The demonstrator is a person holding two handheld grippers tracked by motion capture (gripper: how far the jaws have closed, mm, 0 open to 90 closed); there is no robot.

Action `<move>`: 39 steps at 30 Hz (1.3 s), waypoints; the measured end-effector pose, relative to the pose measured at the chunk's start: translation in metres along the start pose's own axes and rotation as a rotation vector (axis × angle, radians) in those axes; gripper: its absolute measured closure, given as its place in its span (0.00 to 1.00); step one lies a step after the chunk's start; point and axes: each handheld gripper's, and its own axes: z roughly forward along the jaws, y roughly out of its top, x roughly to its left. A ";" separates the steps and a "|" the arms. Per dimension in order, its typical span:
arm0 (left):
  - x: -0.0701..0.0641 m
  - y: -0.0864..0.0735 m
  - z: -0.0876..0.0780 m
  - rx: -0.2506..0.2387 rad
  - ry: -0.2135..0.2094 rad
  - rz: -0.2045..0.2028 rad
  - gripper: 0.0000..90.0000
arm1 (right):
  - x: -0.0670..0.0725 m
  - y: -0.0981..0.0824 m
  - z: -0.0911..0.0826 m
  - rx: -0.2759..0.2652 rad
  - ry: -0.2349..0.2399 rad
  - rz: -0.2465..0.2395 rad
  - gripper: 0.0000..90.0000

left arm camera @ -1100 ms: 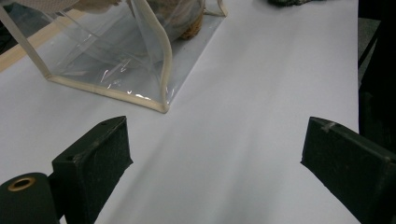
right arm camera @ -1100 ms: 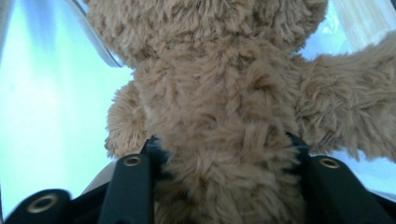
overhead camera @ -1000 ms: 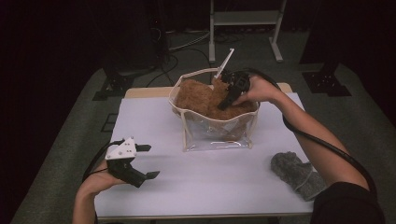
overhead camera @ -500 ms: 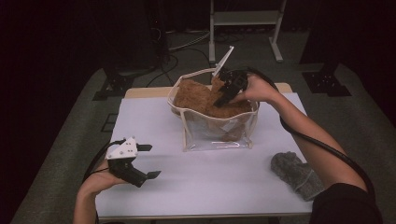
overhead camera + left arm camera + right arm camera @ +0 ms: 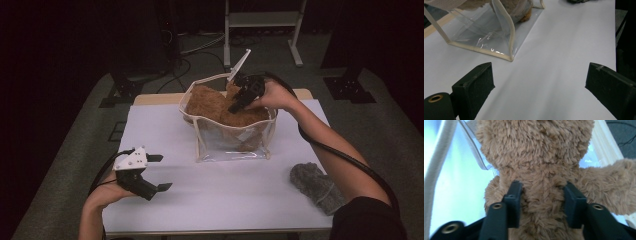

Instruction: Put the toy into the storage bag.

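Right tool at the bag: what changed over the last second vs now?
The right tool has just been closing its jaws; they now press into the brown plush toy inside the clear bag. The hand itself kept its place. Left tool stayed open above the table; the grey cloth is unmoved.

My right hand-held gripper point(image 5: 239, 101) points down, arm outstretched, jaws just closing; my left hand-held gripper point(image 5: 158, 172) hovers low, jaws wide apart.

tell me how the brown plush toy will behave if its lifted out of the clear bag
The brown plush toy looks soft: its fur bulges between the right gripper fingers, so it will likely squash and flop. Probably light. It may drag the thin-walled clear bag along.
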 end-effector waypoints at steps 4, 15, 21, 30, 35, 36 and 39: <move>0.000 0.000 -0.001 0.003 0.001 0.001 0.08 | -0.003 -0.004 0.008 0.054 -0.005 0.010 0.70; -0.002 -0.002 -0.002 0.004 0.003 -0.001 0.08 | 0.000 -0.002 0.020 0.130 -0.009 0.022 0.67; -0.002 -0.001 -0.003 0.001 0.007 0.000 0.08 | -0.001 -0.002 0.002 0.070 0.001 0.041 0.52; -0.003 0.001 -0.001 -0.002 -0.001 0.004 0.08 | -0.003 -0.023 -0.035 -0.082 0.013 0.108 0.43; -0.004 -0.001 0.000 0.007 -0.002 0.005 0.08 | -0.002 -0.034 -0.045 -0.127 0.008 0.114 0.42; -0.004 0.000 0.000 0.007 0.000 0.007 0.08 | -0.001 -0.035 -0.047 -0.132 0.005 0.117 0.42; -0.004 0.000 0.000 0.006 0.000 0.007 0.08 | 0.001 -0.040 -0.053 -0.147 0.003 0.113 0.41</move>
